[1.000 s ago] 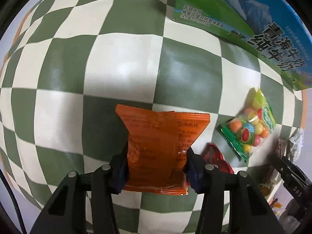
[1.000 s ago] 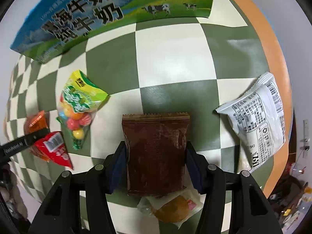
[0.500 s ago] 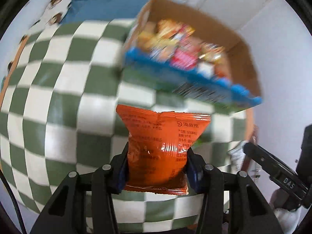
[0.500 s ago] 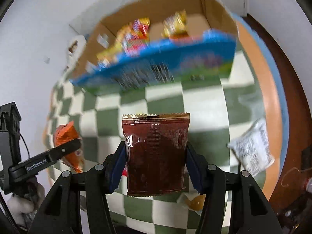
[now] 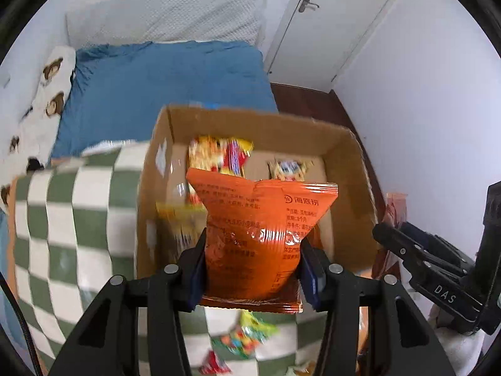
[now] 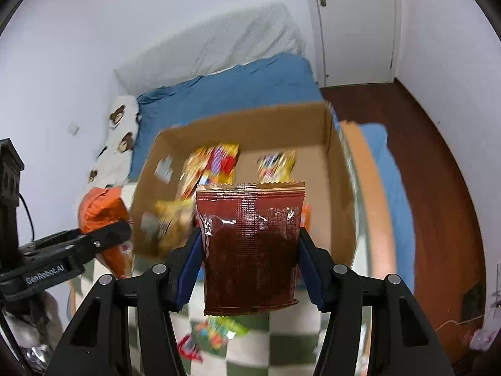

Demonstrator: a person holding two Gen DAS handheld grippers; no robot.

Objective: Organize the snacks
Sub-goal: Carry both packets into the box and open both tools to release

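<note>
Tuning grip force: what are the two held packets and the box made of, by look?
Orange packet: glossy plastic film, glare and crinkles. Dark red packet: shiny film, possibly foil-lined, with crimped, serrated top seal. Box: matte brown cardboard, likely corrugated, though blur hides the edges.

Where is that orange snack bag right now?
The orange snack bag is pinched in the left tool, held up in front of the open cardboard box, above the checkered cloth.

Snacks in the cardboard box (image 5: 341, 144) are motion-blurred (labels unreadable).
</note>
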